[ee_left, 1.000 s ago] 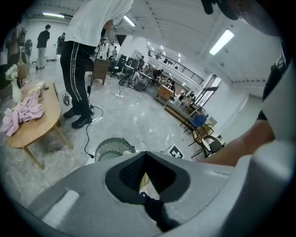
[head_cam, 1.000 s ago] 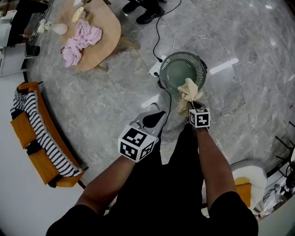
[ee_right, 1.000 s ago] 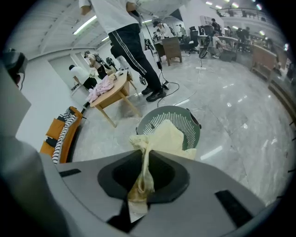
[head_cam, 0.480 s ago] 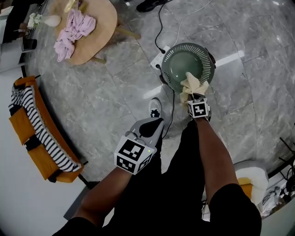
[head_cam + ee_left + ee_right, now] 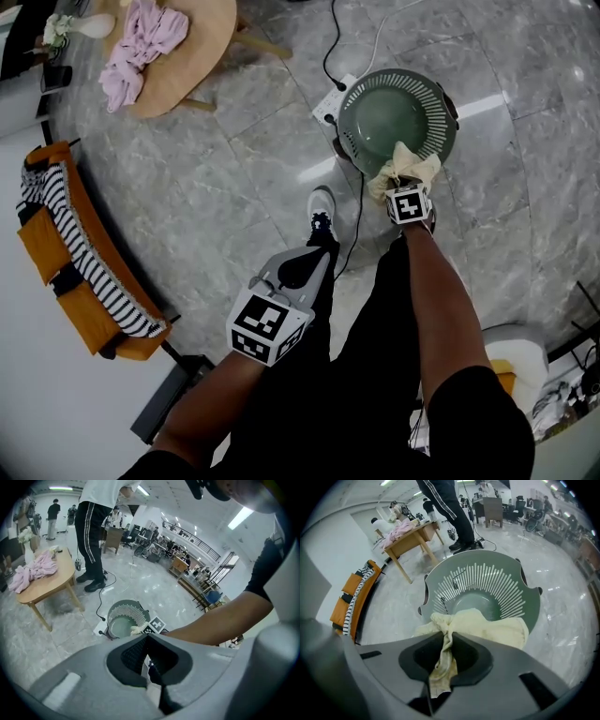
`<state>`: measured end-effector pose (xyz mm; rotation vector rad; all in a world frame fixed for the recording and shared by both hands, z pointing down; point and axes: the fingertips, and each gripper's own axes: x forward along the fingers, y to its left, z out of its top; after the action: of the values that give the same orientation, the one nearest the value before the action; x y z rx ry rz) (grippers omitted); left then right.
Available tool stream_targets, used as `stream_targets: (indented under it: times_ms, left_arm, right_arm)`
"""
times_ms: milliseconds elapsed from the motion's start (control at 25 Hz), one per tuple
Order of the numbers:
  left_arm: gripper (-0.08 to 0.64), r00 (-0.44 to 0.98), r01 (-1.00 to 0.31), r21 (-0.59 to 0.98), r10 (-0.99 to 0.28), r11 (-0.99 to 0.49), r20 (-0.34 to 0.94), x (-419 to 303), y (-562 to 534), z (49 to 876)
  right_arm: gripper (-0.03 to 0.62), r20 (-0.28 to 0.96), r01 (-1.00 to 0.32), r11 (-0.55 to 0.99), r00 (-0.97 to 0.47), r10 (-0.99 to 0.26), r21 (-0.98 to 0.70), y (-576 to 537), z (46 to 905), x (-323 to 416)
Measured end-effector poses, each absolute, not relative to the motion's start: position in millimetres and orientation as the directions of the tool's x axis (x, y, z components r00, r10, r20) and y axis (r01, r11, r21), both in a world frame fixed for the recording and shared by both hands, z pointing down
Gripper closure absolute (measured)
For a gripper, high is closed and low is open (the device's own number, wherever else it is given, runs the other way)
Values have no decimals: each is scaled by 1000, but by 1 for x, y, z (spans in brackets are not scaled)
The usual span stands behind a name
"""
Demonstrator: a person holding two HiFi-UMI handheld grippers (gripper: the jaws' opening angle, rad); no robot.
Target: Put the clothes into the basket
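A round green slatted basket [image 5: 441,103] stands on the marble floor. My right gripper [image 5: 401,183] is shut on a cream cloth [image 5: 412,164] that hangs over the basket's near rim. In the right gripper view the cloth [image 5: 487,625] is bunched between the jaws of my right gripper [image 5: 443,637], with the basket [image 5: 436,573] just beyond. My left gripper [image 5: 323,247] hovers lower left of the basket, above the person's legs, shut and empty. The left gripper view shows its jaw tips [image 5: 149,637] meeting, with the basket [image 5: 123,609] and the cloth [image 5: 136,630] ahead.
Pink clothes [image 5: 141,47] lie on a round wooden table [image 5: 202,56] at top left. A striped garment [image 5: 84,253] drapes over an orange bench at the left. A power strip with cables [image 5: 330,94] lies beside the basket. A person [image 5: 93,527] stands by the table.
Both grippers have sunk toward the floor. The right one carried the cream cloth down to the basket's near rim. The left one stayed empty.
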<state>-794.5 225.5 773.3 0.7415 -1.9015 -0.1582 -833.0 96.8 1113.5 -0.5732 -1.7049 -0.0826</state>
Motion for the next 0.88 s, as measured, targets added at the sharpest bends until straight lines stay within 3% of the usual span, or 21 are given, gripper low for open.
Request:
stream_targets:
  times_ms: [200,320,400,880]
  left_arm:
    - [560,-273,-409,431,-558,804,783,-798,233,773]
    - [560,-272,-417,437,-568,797,777,-798,230,767]
    - [560,-273,-425,441,-576,791,770,-800,227,761]
    - [560,-257,-551,432,-638,714,726,-830,216,685]
  right_arm:
    - [498,948,429,867,-66,310,-254,106,1113,-831]
    - [369,941,453,844,-34,338,-287,114,1103,-825]
    - [335,940,468,837,-33,338,-284,113,1091,-823]
    - [330,947,333,902,-67,313,-274,67,970,-788]
